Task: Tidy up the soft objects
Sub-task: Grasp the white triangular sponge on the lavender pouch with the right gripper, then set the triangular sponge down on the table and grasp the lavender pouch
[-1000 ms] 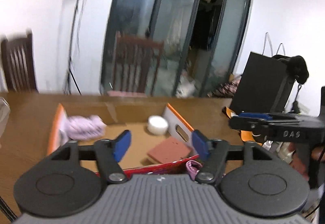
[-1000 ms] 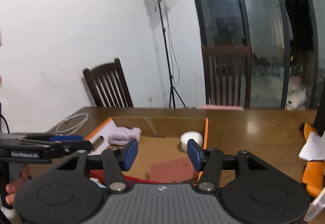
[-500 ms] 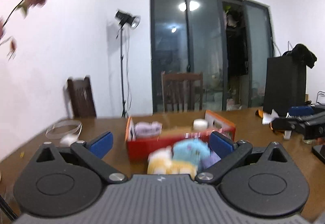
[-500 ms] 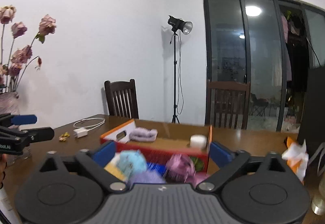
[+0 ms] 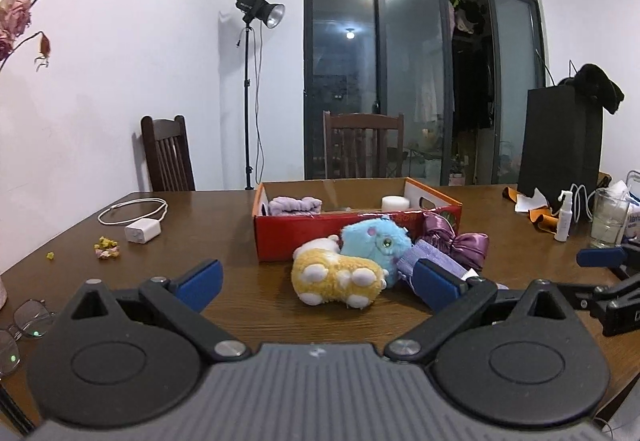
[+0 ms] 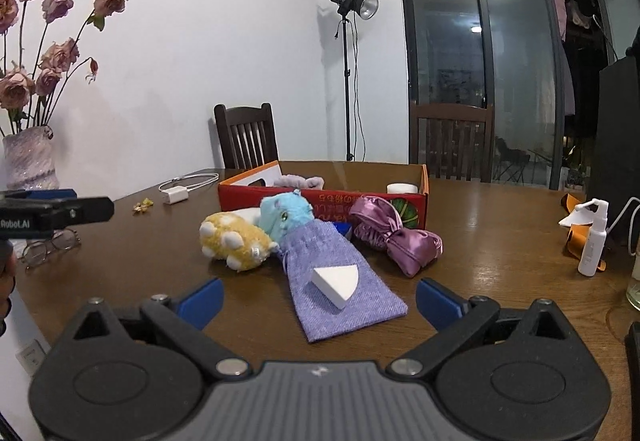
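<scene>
A red cardboard box [image 5: 352, 237] [image 6: 320, 197] stands open on the wooden table, with a lavender cloth [image 5: 294, 206] and a white roll [image 5: 395, 203] inside. In front of it lie a yellow plush [image 5: 336, 277] [image 6: 236, 241], a blue plush [image 5: 374, 241] [image 6: 286, 211], a shiny purple satin piece [image 5: 460, 241] [image 6: 396, 237] and a purple pouch [image 6: 344, 305]. A white wedge [image 6: 336, 279] rests on the pouch. My left gripper [image 5: 318, 283] is open just short of the yellow plush. My right gripper [image 6: 320, 303] is open at the pouch's near end, pads apart from it.
A white charger with its cable [image 5: 142, 231] and a pair of glasses [image 5: 28, 321] lie at the left. At the right stand a spray bottle [image 6: 592, 241], a glass [image 5: 608, 219] and a black case [image 5: 560, 141]. A vase of roses [image 6: 28, 161] stands far left. Chairs line the far edge.
Both grippers have drawn back from over the box and sunk toward the table, and their jaws have spread wide. The pile of soft things before the box has come into view.
</scene>
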Demonstrator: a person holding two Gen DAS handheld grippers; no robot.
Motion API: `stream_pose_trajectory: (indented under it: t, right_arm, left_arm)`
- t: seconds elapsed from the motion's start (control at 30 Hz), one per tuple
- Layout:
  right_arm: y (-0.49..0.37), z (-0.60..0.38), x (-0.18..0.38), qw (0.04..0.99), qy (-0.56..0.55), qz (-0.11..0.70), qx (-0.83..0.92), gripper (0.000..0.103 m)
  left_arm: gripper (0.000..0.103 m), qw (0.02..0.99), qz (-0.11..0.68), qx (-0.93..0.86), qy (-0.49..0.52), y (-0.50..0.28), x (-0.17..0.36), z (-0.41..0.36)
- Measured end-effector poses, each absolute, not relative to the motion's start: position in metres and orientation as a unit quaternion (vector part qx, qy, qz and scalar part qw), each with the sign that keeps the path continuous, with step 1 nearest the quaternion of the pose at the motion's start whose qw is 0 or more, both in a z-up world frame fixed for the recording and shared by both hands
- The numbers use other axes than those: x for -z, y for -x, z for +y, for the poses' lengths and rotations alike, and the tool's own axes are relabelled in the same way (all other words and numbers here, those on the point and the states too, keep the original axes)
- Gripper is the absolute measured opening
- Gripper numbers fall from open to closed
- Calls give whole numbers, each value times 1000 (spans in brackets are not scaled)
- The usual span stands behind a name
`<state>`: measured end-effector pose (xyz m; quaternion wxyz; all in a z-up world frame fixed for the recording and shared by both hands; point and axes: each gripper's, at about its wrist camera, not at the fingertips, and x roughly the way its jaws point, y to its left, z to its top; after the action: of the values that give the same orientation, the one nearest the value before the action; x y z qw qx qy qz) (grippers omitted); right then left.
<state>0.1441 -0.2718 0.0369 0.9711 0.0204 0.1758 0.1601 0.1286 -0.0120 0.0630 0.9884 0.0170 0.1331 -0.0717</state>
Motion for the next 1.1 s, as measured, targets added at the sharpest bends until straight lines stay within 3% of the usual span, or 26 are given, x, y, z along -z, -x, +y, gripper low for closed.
stream_pose_trajectory:
  t: [0.2,0.27,0.53,0.63,0.7,0.77,0.83,1.03,1.1]
  right_arm:
    - [-164,-272,-31,967,-26,198,-157,100]
    - [-175,-272,-27,964,-27,212,-159,92]
    - [-234,-271,-15,954,-26,254,-157,81]
    - [-254,-270,-10,950,-27,266,-159,78]
    - [-265,-268,-6,946,-25,274,-169,71]
    - [-273,-266,-2,937,-22,291,-192,49]
    - [-276,-264,-2,930,-16,297,-218,36]
    - [-272,-293,-17,944,-32,274,-179,36]
    - [-280,-304,-15,949,-36,276,-148,36]
  left_arm:
    - [103,984,159,76,-12,-148,-53,-16]
    - [103,982,171,83,-10,-159,-50,-20]
    - [101,962,232,141,3,-211,-33,-48]
    - [86,951,257,170,19,-232,-27,-59]
    - [78,941,279,185,41,-249,-23,-65]
    - [73,930,308,187,68,-266,-18,-70]
    - [70,923,321,196,80,-280,-14,-77]
    - [69,915,337,205,82,-305,-8,-100]
    - [58,913,340,209,87,-310,-7,-103]
